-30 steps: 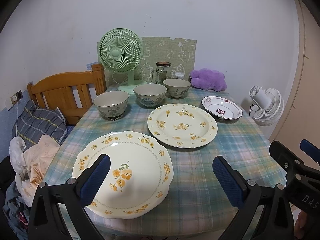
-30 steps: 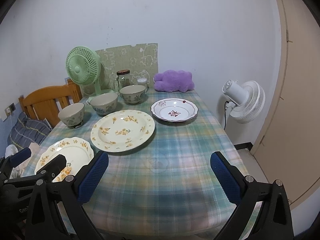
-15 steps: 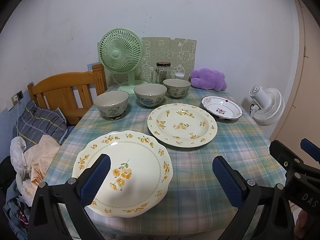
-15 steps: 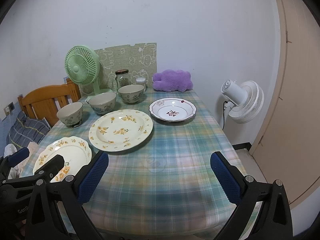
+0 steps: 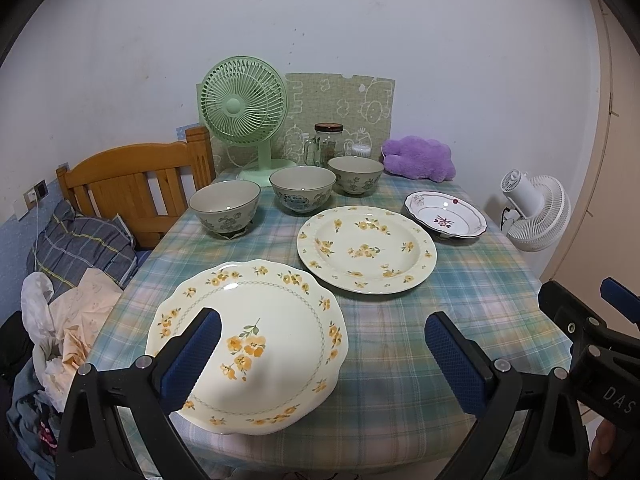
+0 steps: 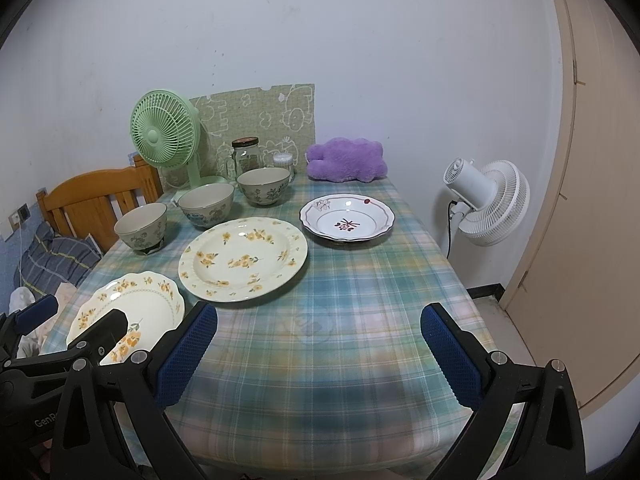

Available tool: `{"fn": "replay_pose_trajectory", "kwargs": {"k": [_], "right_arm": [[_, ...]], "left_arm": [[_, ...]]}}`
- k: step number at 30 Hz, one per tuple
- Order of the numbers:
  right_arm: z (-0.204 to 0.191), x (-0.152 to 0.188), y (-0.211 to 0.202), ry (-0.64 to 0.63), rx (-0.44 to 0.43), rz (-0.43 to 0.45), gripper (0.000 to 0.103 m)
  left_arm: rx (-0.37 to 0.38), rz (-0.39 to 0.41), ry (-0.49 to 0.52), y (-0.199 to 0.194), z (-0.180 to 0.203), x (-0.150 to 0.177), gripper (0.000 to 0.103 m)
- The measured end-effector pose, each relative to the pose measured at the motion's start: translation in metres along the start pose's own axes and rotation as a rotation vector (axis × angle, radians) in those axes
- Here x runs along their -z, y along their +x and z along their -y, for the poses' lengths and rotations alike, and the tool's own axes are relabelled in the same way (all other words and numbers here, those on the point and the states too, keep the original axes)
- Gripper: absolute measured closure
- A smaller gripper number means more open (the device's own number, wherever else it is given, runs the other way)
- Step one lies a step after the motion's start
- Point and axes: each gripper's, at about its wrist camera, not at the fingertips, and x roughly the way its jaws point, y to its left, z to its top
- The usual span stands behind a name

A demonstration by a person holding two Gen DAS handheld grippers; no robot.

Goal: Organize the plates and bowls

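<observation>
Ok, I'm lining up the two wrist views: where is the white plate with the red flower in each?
Left wrist: white plate sits right of centre, beyond the big yellow-flowered plate.
Right wrist: white plate sits just above centre.
Shared landmark: purple plush behind it.

plates point(image 5: 366, 250): three, flat, apart | bowls point(image 5: 303, 191): three upright, rowed behind
</observation>
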Motion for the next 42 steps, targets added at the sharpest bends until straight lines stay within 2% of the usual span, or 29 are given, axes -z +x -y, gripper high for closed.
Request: {"fn": "replay_pose_trajectory", "kwargs": {"k": [13,20,32,38,42], "right_arm": [[-0.008,-0.001,0.004,-0.008,0.005,-0.023,0.0],[-0.021,-0.003,0.013,-0.007,-0.023,-0.053,0.0],[-0.08,-0.019,0.047,-0.007,-0.039,-0.115,0.001],[-0.125,-0.021,0.078,-0.013,-0.053,-0.164,0.005],[-0.147,-0.014,0.098,-0.009,-0.06,-0.21,0.008]], "left_arm": [[0.003,-0.015,0.007,0.002,0.0,0.001,0.004],[-0.018,-0.045,0.004,0.011,-0.017,-0.003,0.005],[-0.058,-0.11,0.027,0.047,-0.072,-0.026,0.005],[-0.059,-0.177,0.02,0.078,-0.11,-0.028,0.009],[-0.052,-0.238,0.06,0.102,-0.124,-0.022,0.01]]}}
